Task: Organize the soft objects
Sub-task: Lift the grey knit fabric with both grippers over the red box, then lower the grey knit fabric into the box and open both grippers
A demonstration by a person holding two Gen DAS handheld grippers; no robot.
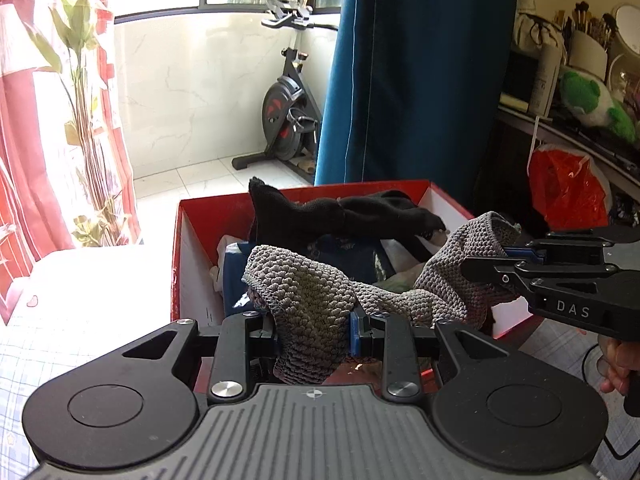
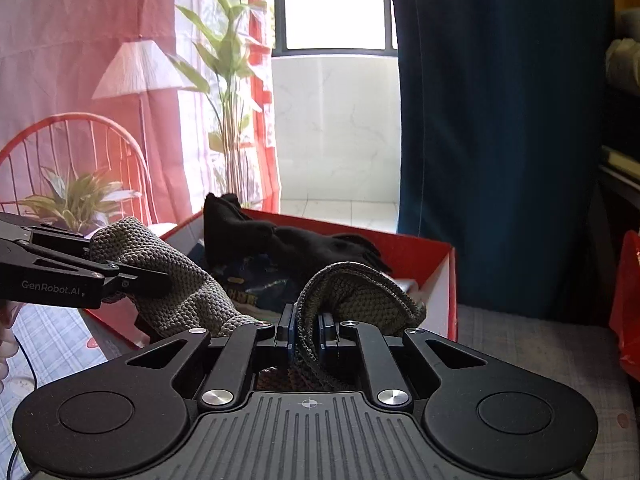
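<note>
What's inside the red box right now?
The red box holds a black garment on top and dark blue printed fabric beneath. The grey knitted cloth covers the front; the bottom is hidden.

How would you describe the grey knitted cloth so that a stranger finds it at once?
Find the red box before the blue curtain. Above its near side, the grey knitted cloth hangs between the left gripper and the right gripper. Unlike the smooth black garment behind, it is coarse and bumpy.
</note>
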